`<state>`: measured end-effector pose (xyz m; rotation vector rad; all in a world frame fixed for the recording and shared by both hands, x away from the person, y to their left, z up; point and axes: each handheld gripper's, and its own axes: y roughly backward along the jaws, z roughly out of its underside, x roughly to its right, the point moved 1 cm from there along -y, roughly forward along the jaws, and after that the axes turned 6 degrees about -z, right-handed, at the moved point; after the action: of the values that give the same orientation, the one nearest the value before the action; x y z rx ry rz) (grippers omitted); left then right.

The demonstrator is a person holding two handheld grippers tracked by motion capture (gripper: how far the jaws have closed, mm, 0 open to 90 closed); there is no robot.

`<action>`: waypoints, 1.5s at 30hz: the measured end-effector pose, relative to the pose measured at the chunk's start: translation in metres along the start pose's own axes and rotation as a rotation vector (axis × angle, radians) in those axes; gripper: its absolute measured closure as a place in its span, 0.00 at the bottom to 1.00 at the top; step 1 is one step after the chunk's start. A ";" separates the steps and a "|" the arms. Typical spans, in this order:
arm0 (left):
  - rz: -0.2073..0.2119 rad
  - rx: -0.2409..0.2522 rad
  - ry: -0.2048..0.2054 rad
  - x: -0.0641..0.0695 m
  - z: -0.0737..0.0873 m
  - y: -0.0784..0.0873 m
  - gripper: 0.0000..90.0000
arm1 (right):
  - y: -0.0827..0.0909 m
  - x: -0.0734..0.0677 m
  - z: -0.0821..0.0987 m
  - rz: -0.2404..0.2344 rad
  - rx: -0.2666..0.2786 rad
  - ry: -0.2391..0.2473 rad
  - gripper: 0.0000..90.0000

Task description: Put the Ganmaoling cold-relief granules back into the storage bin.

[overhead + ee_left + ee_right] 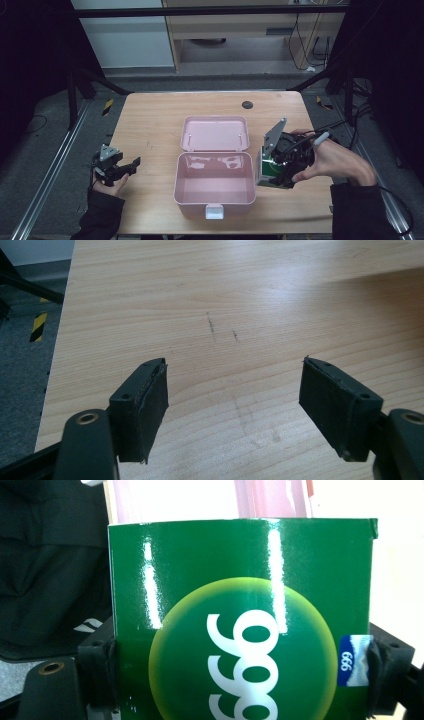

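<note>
A pink plastic box (215,195) stands open in the middle of the table, its lid (215,133) laid back behind it and its inside bare. Just right of the box my right gripper (272,172) is shut on a green carton (268,169), held off the table beside the box's right wall. Seen from the right gripper view, the green carton (240,630) with a yellow-green disc and white numerals sits clamped between the two pads (97,672), with the pink box behind it. My left gripper (131,164) rests at the table's left edge, open, with bare wood between its pads (150,405).
The wooden table (150,120) has a small dark round mark (247,104) at its far side. A cable trails from the right gripper off the table's right edge. Metal rails and dark floor run along both sides; a cabinet stands beyond the far edge.
</note>
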<state>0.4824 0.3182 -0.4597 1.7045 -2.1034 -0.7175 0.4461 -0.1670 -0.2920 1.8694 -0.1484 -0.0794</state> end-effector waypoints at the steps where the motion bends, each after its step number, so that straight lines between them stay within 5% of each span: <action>1: 0.000 0.000 0.000 0.000 0.000 0.000 0.30 | 0.001 0.000 -0.003 0.000 0.000 0.006 0.18; 23: 0.000 0.002 -0.001 -0.001 0.000 0.001 0.30 | -0.012 0.000 -0.052 -0.021 0.000 0.066 0.18; 45: 0.000 0.005 0.000 -0.001 -0.001 0.001 0.30 | -0.033 0.004 -0.072 -0.033 0.031 0.077 0.18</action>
<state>0.4823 0.3187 -0.4583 1.7071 -2.1068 -0.7132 0.4618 -0.0898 -0.3019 1.9032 -0.0657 -0.0282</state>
